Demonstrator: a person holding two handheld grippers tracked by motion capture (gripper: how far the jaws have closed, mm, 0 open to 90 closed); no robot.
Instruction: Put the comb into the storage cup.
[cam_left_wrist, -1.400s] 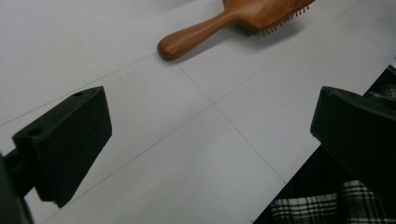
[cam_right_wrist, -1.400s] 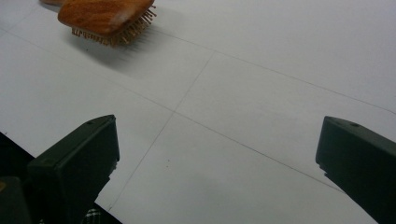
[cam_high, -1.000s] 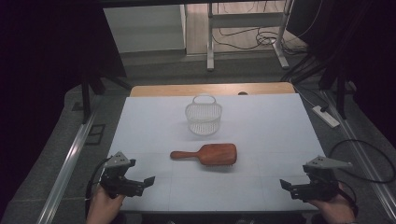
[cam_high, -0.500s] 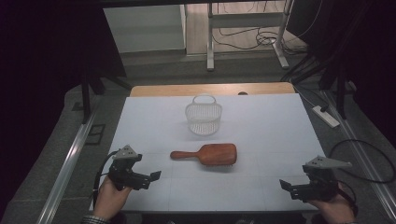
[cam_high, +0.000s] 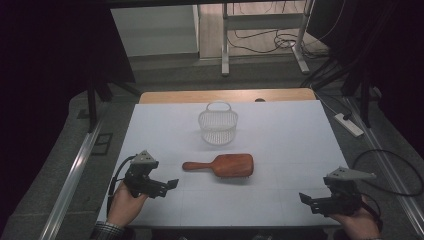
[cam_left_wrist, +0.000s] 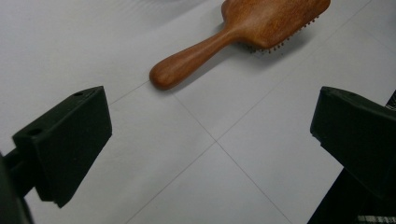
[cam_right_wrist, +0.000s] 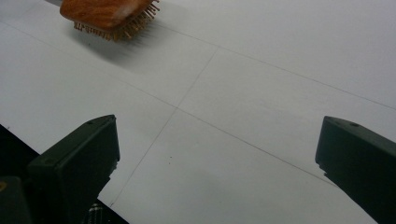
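A wooden paddle hairbrush (cam_high: 222, 165) lies bristles down in the middle of the white table (cam_high: 280, 135), handle pointing left. Behind it stands a small white wire basket (cam_high: 218, 124) with nothing visible inside. My left gripper (cam_high: 170, 185) is open near the front left, its jaws pointing toward the brush handle; in the left gripper view the hairbrush (cam_left_wrist: 243, 32) lies ahead between the wide-apart jaws of that gripper (cam_left_wrist: 215, 144). My right gripper (cam_high: 306, 199) is open at the front right; its own view shows the hairbrush (cam_right_wrist: 109, 14) head far off, beyond the open right gripper (cam_right_wrist: 219, 158).
The table's front edge runs just below both hands. A wooden strip (cam_high: 225, 95) borders the far edge. Dark floor, a metal rail (cam_high: 70, 175) at the left, and a power strip (cam_high: 350, 125) with cables at the right surround the table.
My left gripper has moved up and to the right, toward the brush handle. The right gripper, brush and basket have stayed put.
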